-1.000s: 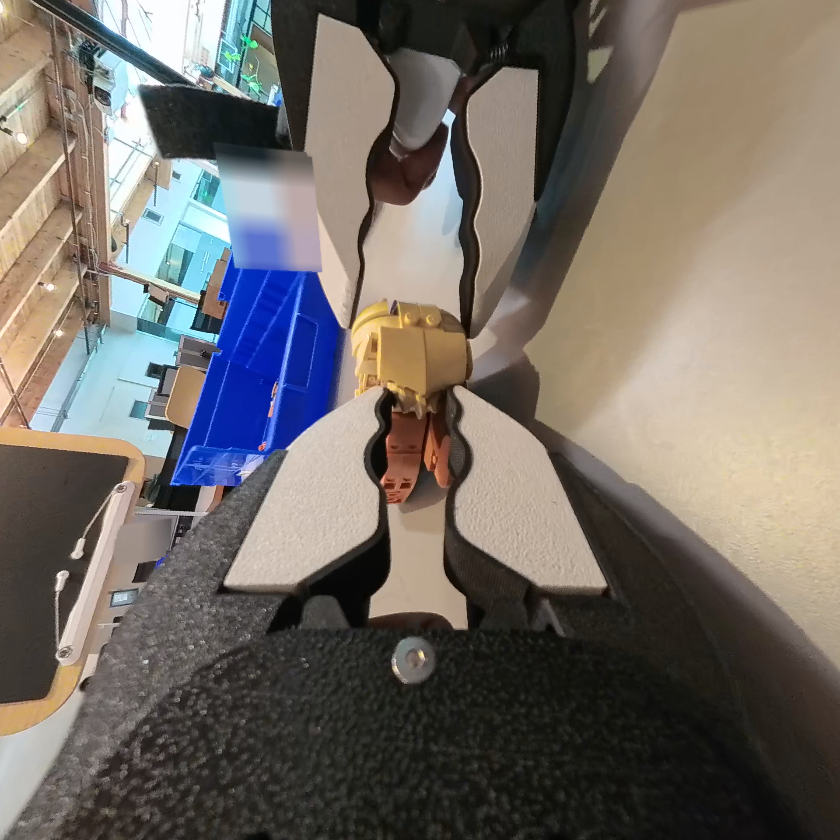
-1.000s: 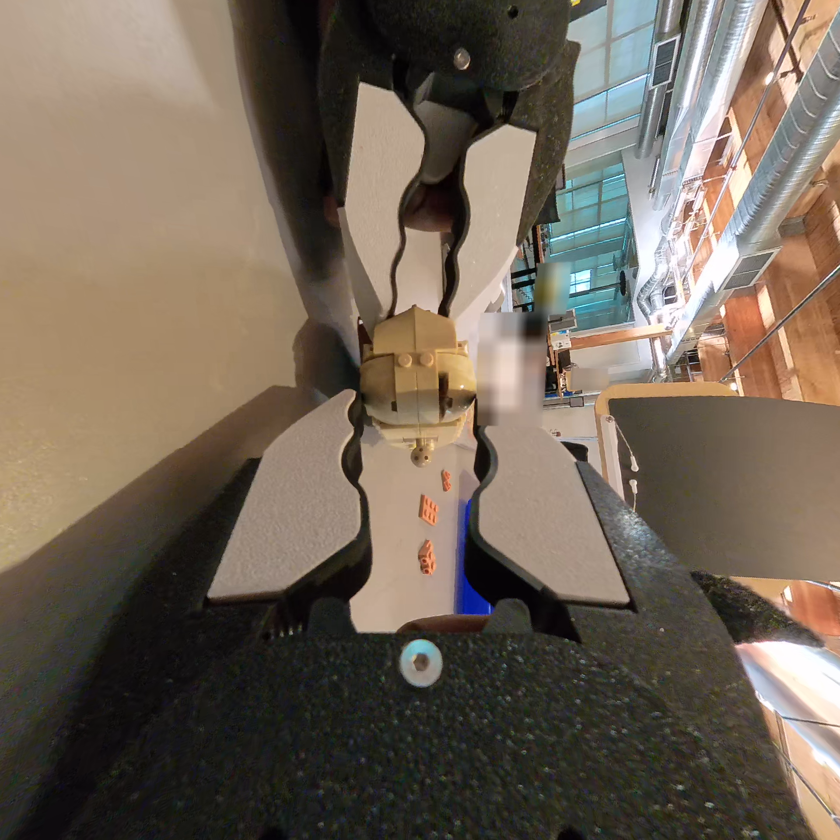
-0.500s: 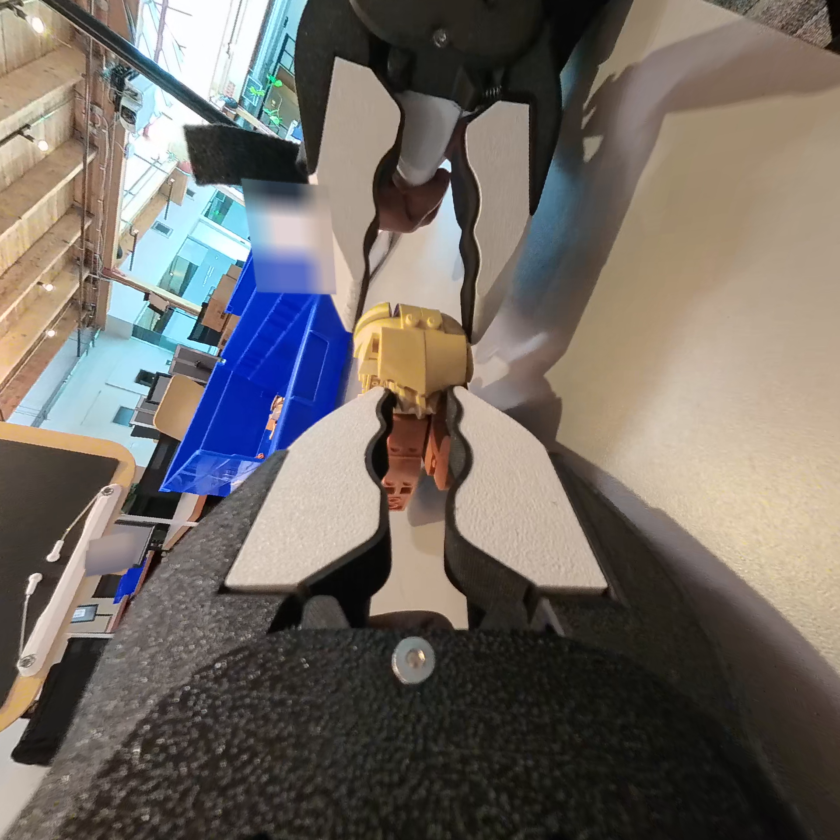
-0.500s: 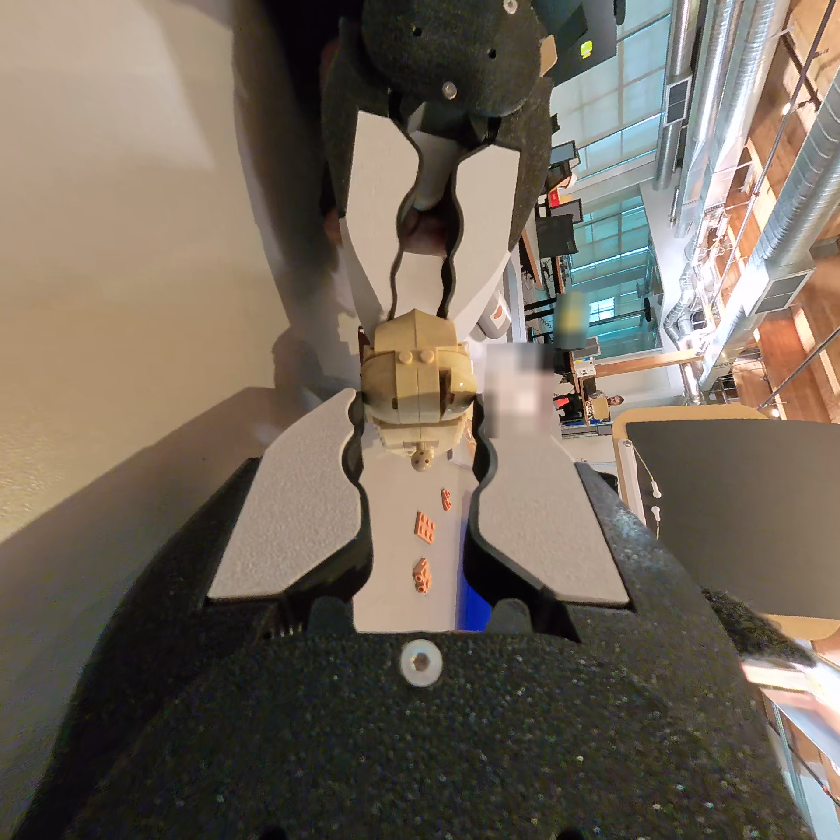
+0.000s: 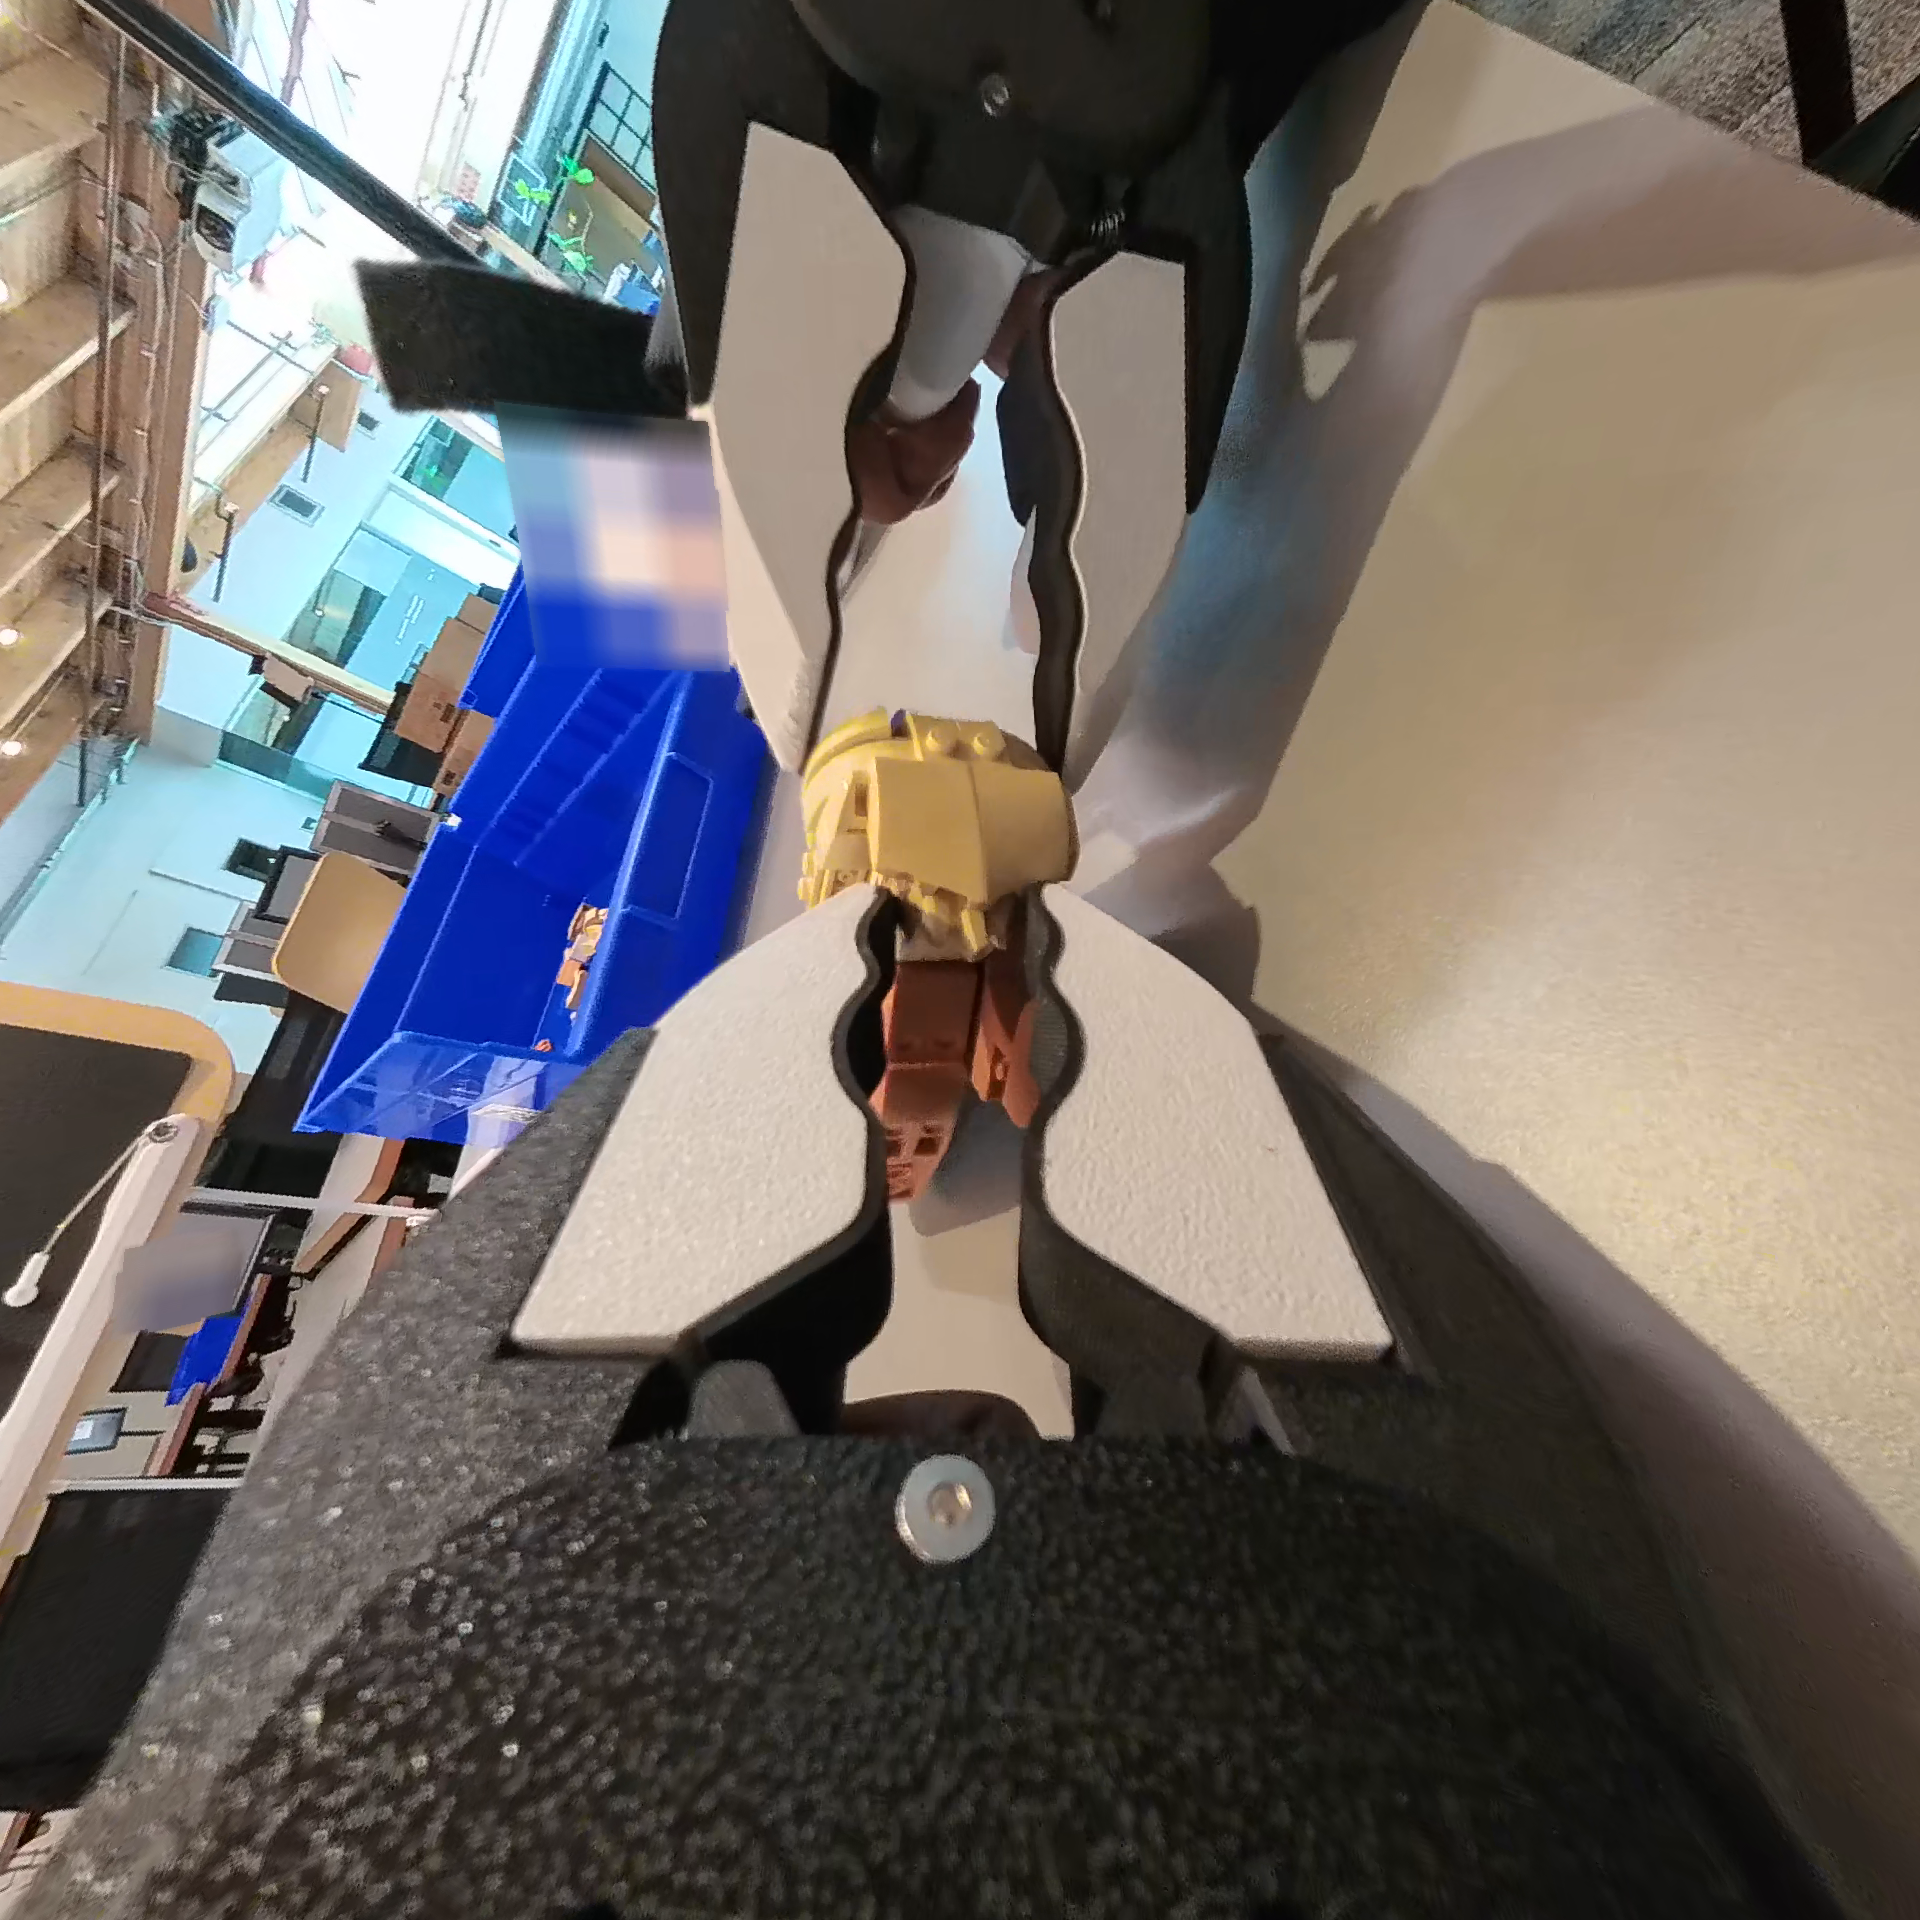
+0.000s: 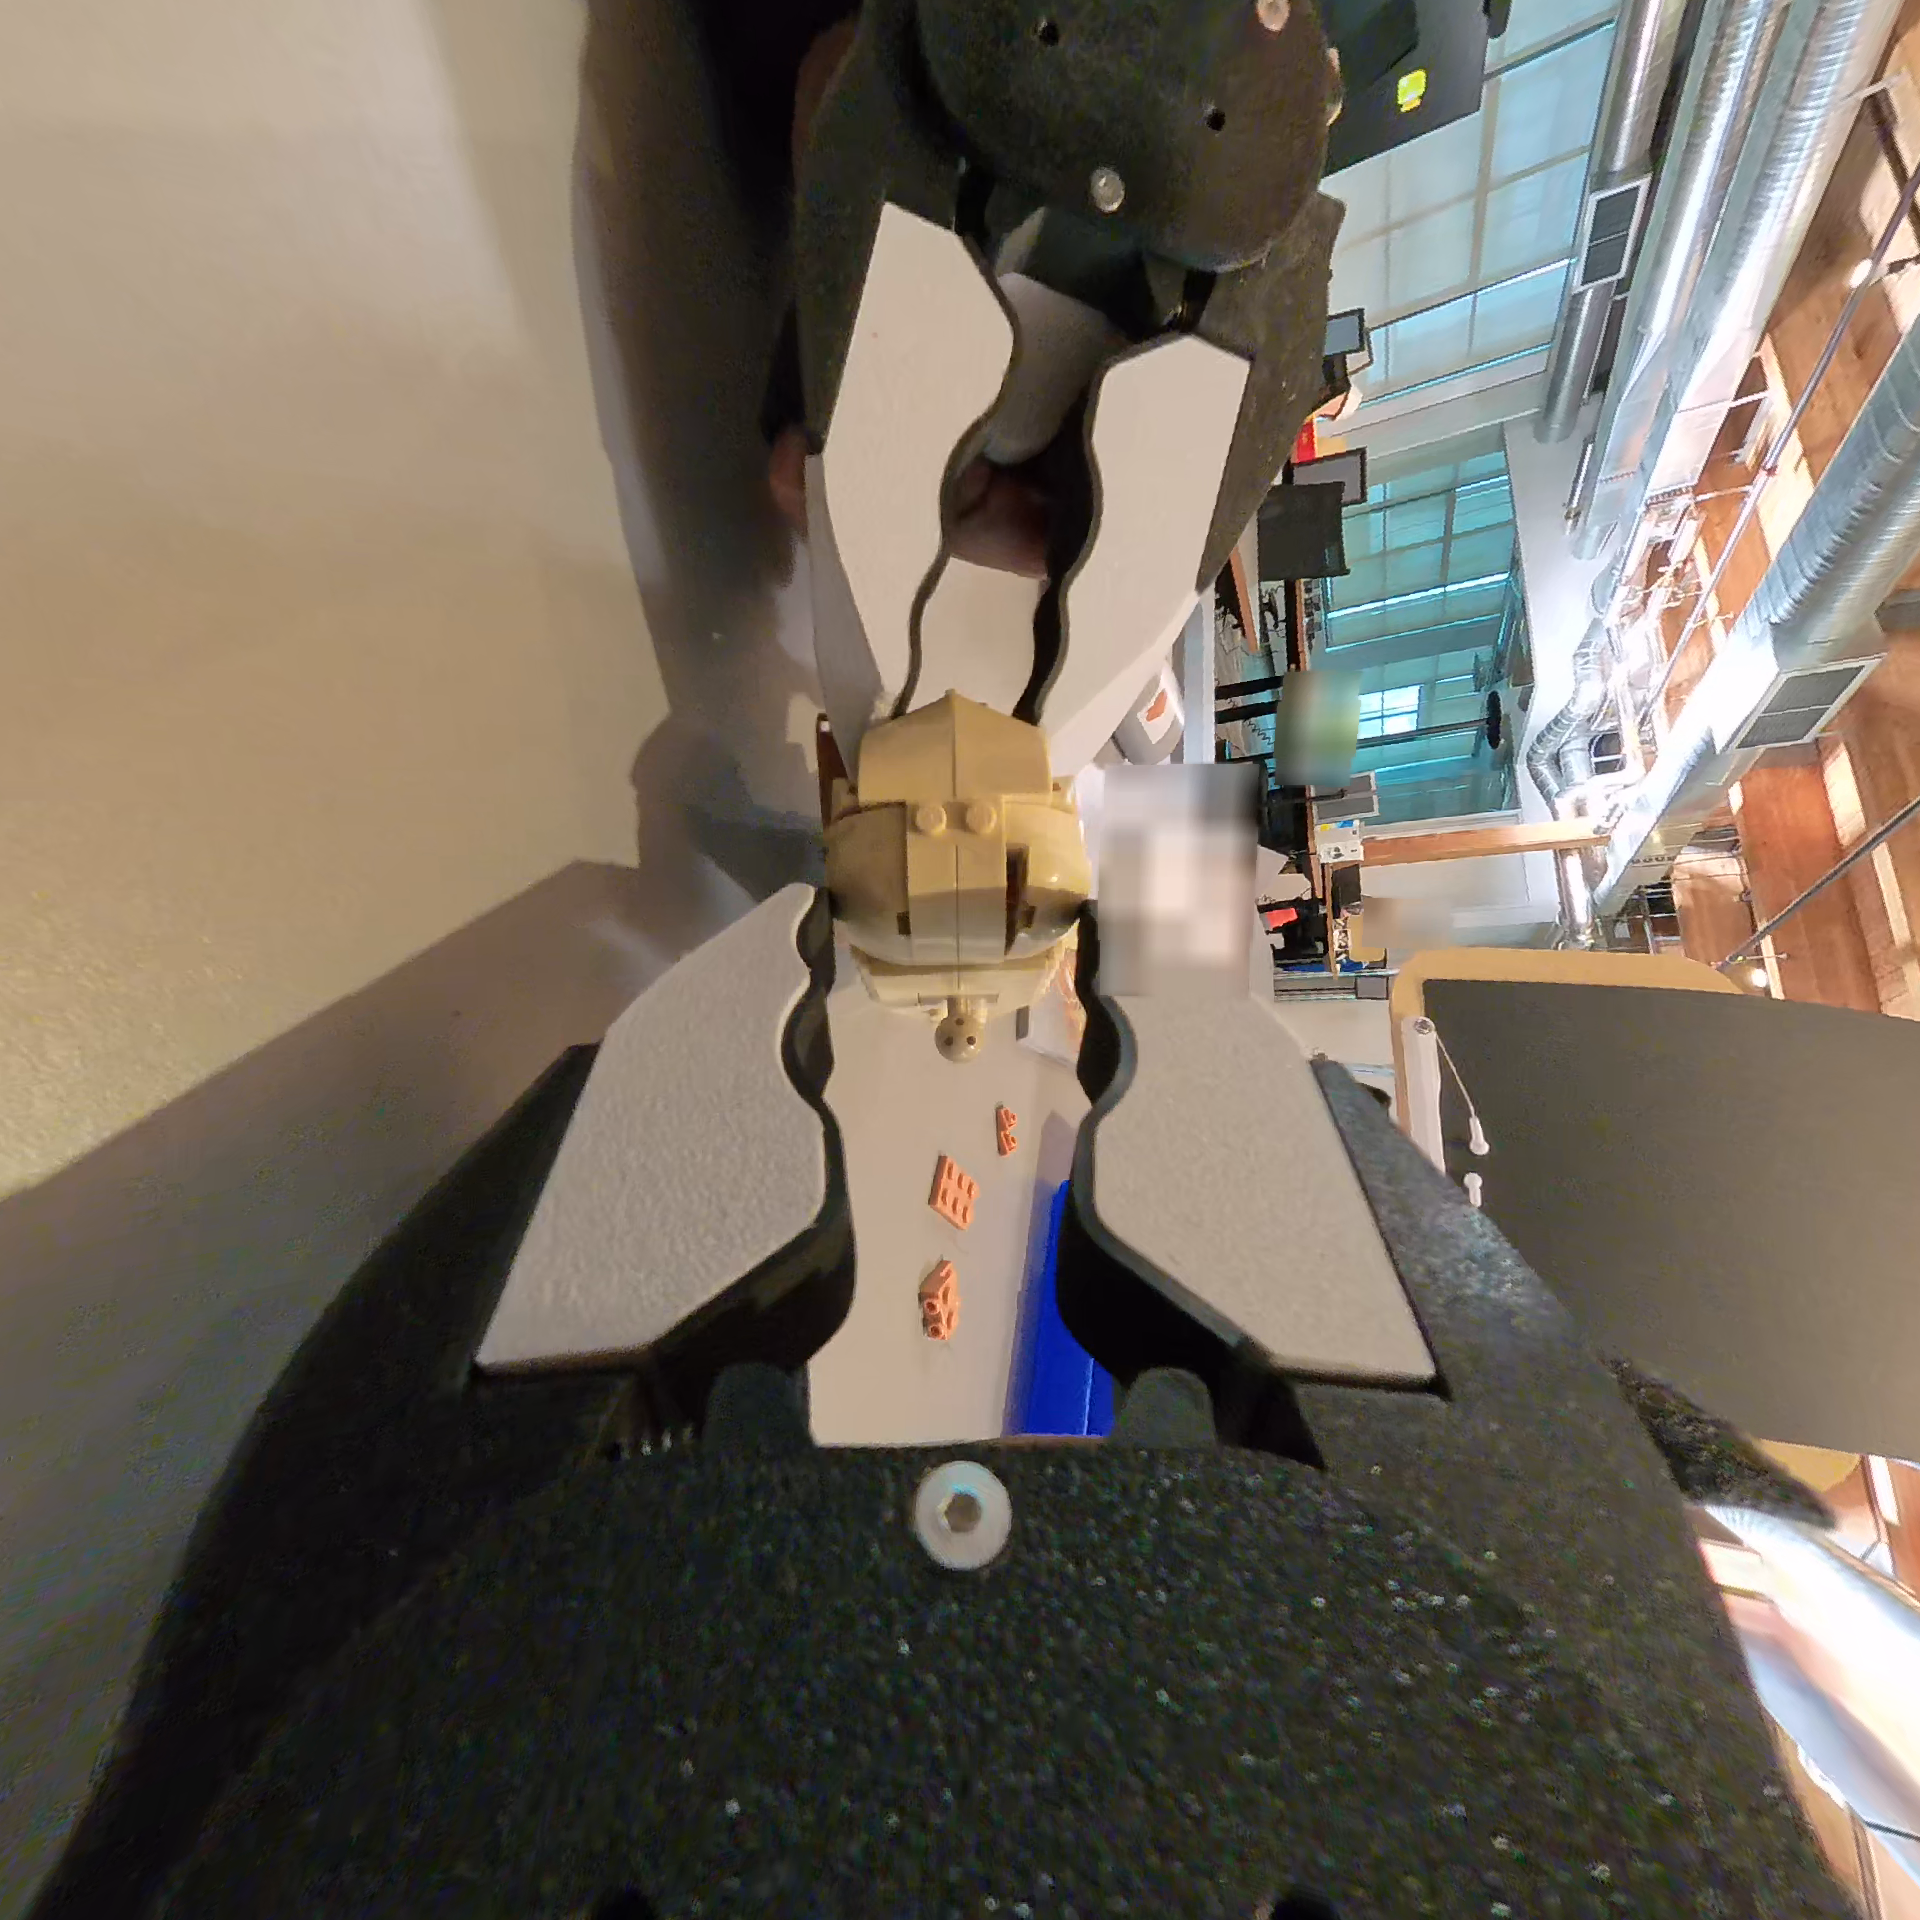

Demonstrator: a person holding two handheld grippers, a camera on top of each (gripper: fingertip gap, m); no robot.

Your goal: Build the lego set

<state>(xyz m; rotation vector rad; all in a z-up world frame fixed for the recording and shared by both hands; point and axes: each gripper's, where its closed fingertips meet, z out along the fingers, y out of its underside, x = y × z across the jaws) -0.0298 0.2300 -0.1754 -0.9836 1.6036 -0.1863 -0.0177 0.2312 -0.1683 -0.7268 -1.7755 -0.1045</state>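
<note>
A small lego model is held between both grippers above the table. Its tan rounded body [image 5: 940,821] shows in both views [image 6: 951,862]; a reddish-brown part [image 5: 930,1049] hangs from it. My left gripper [image 5: 951,925] is shut on the reddish-brown part, just below the tan body. My right gripper [image 6: 954,914] is shut on the tan body from the opposite side. Each gripper faces the other: the right one shows in the left wrist view [image 5: 925,727], the left one in the right wrist view [image 6: 956,717].
Three loose orange-brown lego pieces [image 6: 954,1184] lie on the white table [image 6: 260,520] below the model. A blue bin [image 5: 582,883] with more pieces stands at the table's edge. A black board with a wooden rim [image 6: 1662,1195] is off to the side. The tips of both grippers are at nearly the same place.
Both grippers and the model have shifted and tilted together a little; the background has slid. Both grips are unchanged.
</note>
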